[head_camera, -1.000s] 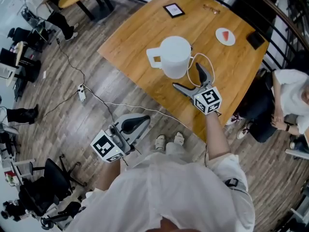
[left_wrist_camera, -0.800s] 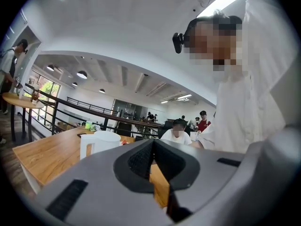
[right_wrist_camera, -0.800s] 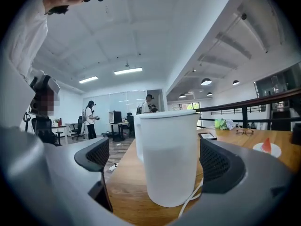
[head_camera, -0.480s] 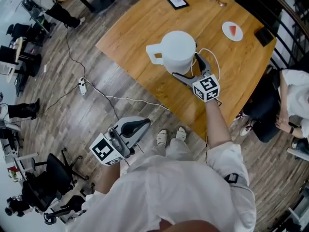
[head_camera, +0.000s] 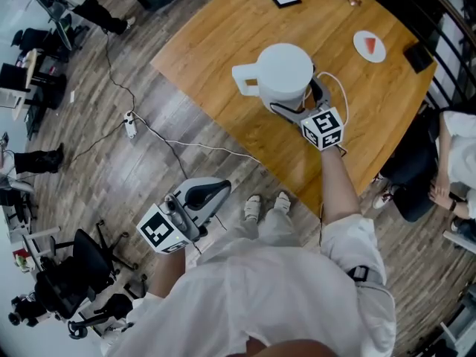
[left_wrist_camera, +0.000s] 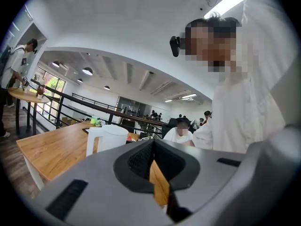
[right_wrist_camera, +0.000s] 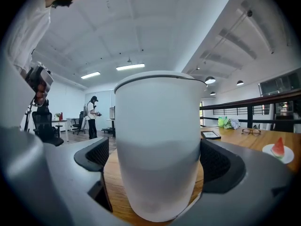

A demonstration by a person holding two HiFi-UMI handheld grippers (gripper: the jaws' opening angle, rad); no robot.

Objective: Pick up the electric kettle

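The kettle (head_camera: 286,69) stands on the bench (head_camera: 216,43), not yet lifted. Our right gripper (head_camera: 296,99) has its fingers spread either side of the body, seemingly just short of touching it. Our left gripper (head_camera: 214,192) hangs off the bench, fingers closed and empty. We judge the reach done; closing and lifting remain

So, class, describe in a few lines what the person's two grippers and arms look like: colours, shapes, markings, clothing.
The left gripper and right gripper match: smooth grey bodies with two long jaws lined with black textured pads. Each carries a white cube printed with black square markers. The person wears a white short-sleeved shirt.
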